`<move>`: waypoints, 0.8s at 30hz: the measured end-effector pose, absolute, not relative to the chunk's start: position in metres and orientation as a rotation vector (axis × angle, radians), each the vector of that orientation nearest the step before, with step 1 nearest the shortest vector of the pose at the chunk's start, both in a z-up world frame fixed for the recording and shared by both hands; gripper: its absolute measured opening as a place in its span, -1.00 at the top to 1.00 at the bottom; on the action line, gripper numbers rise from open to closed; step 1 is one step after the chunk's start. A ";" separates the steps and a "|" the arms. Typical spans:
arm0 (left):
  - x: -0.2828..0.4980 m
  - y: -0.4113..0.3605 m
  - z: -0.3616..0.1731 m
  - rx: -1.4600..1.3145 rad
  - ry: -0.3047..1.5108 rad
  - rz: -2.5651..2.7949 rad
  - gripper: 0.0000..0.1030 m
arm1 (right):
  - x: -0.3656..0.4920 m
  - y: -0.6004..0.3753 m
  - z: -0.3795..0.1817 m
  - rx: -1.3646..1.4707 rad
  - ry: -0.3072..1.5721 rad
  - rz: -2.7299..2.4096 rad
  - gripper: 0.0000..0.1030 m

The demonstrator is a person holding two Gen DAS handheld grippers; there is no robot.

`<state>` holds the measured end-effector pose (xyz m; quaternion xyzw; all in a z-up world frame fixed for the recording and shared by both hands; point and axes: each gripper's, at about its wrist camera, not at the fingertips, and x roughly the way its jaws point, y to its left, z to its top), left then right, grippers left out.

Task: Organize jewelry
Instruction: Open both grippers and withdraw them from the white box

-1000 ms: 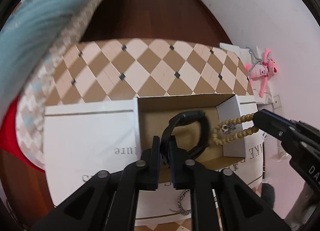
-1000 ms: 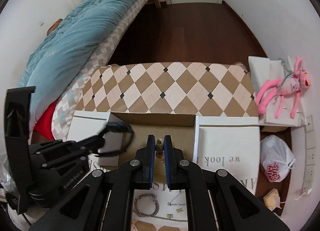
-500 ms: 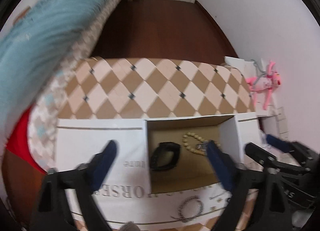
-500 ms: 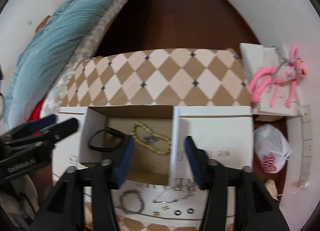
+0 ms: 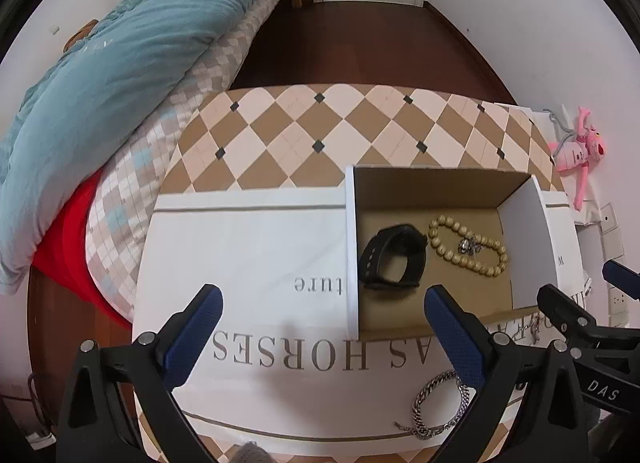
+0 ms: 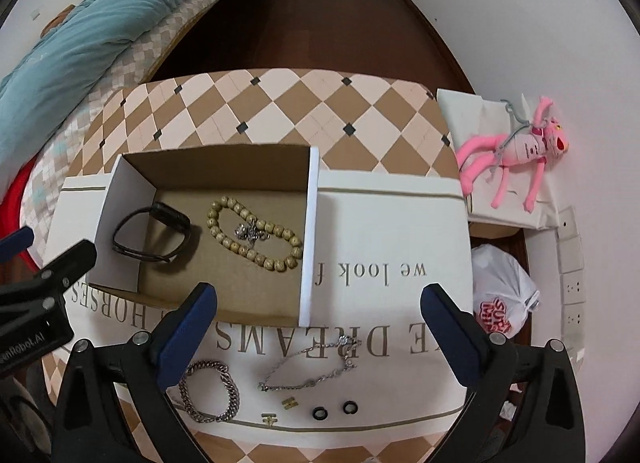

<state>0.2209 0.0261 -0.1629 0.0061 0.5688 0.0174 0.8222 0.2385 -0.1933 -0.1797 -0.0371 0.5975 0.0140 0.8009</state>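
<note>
Watch [image 6: 154, 237] and bead bracelet [image 6: 252, 233] lie in box [image 6: 224, 167]. Right gripper [image 6: 318, 327] fingers opening, empty; left gripper [image 5: 322, 327] spread, empty. Next: likely pinch silver chain bracelet [image 6: 210, 389].

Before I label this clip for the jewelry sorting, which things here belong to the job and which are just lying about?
Belongs to the job:
cardboard box
black watch
bead bracelet
silver chain bracelet
thin silver chain
gold clips
black rings

Just lying about:
pink plush toy
white plastic bag
blue quilt
</note>
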 end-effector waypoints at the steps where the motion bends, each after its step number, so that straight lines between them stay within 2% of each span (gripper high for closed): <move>1: 0.219 0.026 -0.163 0.012 1.210 0.040 -1.00 | 0.237 -0.193 -0.181 -0.077 1.280 0.027 -1.00; 7: 0.206 0.022 -0.149 0.012 1.176 0.040 -1.00 | 0.229 -0.193 -0.171 -0.054 1.247 0.012 -1.00; 24: 0.147 0.015 -0.080 -0.004 1.036 0.041 -1.00 | 0.168 -0.207 -0.090 -0.038 1.066 -0.004 -1.00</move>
